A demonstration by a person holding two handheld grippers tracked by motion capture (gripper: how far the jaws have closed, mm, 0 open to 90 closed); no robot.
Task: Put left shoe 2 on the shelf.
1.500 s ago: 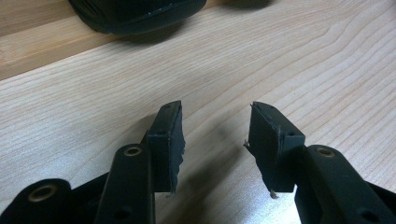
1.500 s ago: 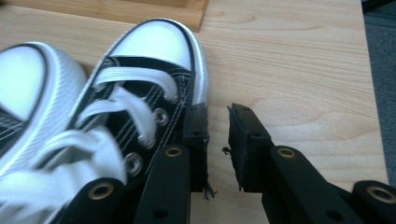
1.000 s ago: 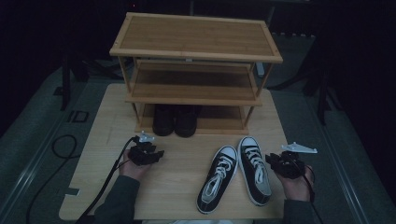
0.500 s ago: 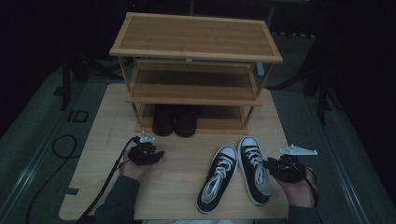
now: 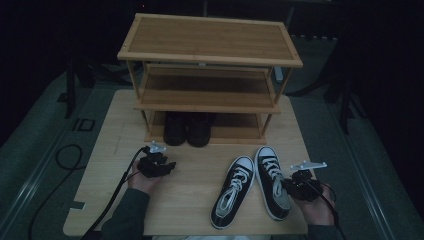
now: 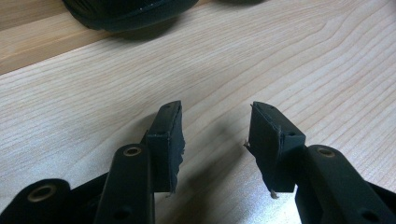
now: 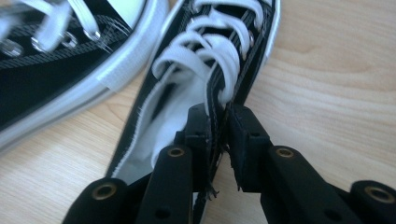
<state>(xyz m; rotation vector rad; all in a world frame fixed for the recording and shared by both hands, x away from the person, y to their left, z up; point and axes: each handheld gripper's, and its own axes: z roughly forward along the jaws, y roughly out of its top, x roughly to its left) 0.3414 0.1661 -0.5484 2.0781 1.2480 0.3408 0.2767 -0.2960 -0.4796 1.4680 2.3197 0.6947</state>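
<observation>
Right gripper sits at the lower right of the high view, at the heel end of the right sneaker. In the right gripper view its jaws have just been closing and now pinch the side wall of this sneaker at the ankle opening, one jaw inside the shoe and one outside, so it grips the canvas.

The sneaker's long axis runs from the gripper toward the upper part of the frame, its toe pointing at the shoe rack. The other sneaker lies just beside it on the left, tilted, with toes near together.

Left gripper rests at the lower left on the table, jaws apart and holding nothing, well apart from both sneakers. The right hand is clearly the nearer one. I judge that the coming move is a lift and a push forward along the shoe's own axis, toward the rack, where a dark pair already stands on the bottom shelf.
</observation>
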